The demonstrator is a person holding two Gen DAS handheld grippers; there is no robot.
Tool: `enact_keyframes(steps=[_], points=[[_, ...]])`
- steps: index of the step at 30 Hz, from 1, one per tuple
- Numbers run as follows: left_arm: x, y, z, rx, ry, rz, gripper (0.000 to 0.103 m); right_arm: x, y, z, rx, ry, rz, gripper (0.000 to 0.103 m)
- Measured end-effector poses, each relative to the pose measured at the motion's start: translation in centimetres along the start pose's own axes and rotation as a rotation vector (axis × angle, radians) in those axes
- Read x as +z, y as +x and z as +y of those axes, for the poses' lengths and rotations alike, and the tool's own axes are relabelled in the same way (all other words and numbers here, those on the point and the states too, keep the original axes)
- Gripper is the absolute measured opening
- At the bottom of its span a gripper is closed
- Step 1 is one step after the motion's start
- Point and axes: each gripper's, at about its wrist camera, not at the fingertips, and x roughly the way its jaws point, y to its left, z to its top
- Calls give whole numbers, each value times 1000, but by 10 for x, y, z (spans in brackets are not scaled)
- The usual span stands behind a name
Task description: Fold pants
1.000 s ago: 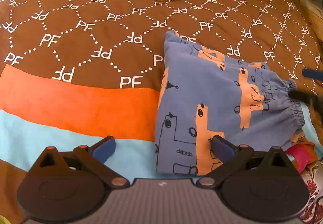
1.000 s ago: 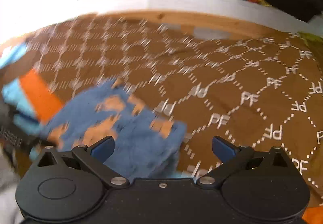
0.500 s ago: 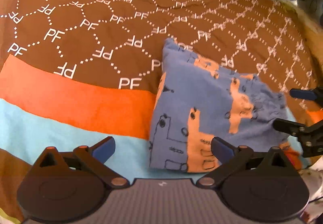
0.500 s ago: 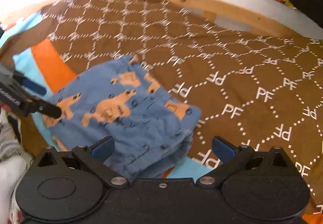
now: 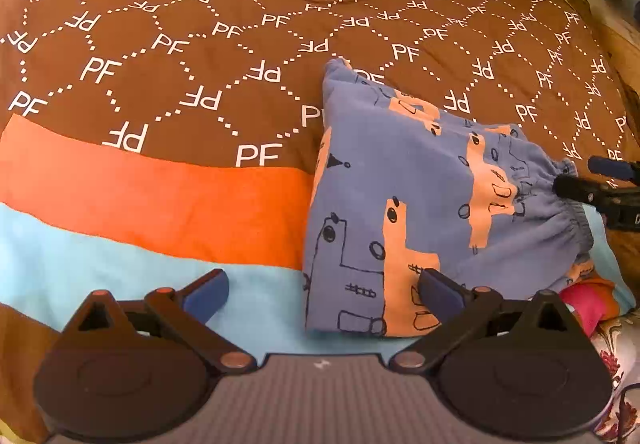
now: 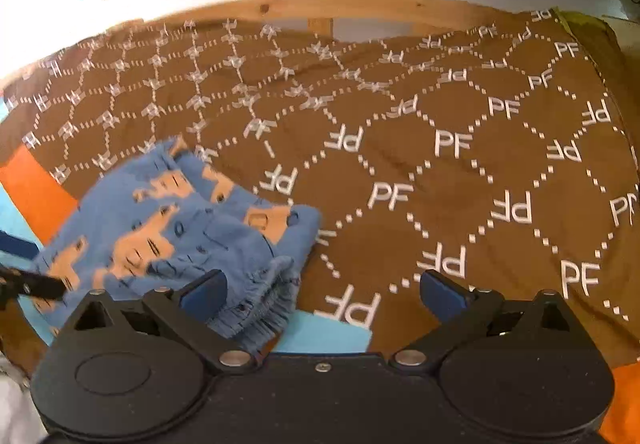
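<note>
The only legible text is "PF", printed in white and repeated all over the brown part of the blanket (image 5: 168,44), each pair of letters set inside a dotted white lattice. Many of the pairs appear mirrored or upside down. The right wrist view shows the same blanket (image 6: 452,144) lettering, blurred towards the far left. Nothing else can be read.

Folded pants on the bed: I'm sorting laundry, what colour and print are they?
Blue folded pants with orange, black-outlined cartoon shapes; clearest in the left wrist view.
</note>
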Motion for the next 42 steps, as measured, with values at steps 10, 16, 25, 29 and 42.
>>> enact_keyframes(steps=[10, 16, 25, 29, 42], points=[[-6, -3, 2, -7, 4, -30, 103, -5, 12, -3, 46, 65, 58, 102], [-9, -5, 4, -21, -3, -47, 103, -6, 11, 3, 6, 85, 81, 102], [-14, -8, 8, -50, -19, -50, 103, -8, -4, 7, -27, 158, 129, 102], [-17, -8, 9, -57, -21, -65, 103, -14, -9, 7, -39, 199, 115, 102], [-11, -18, 22, -143, -45, -63, 103, -8, -8, -9, 125, 309, 39, 102]])
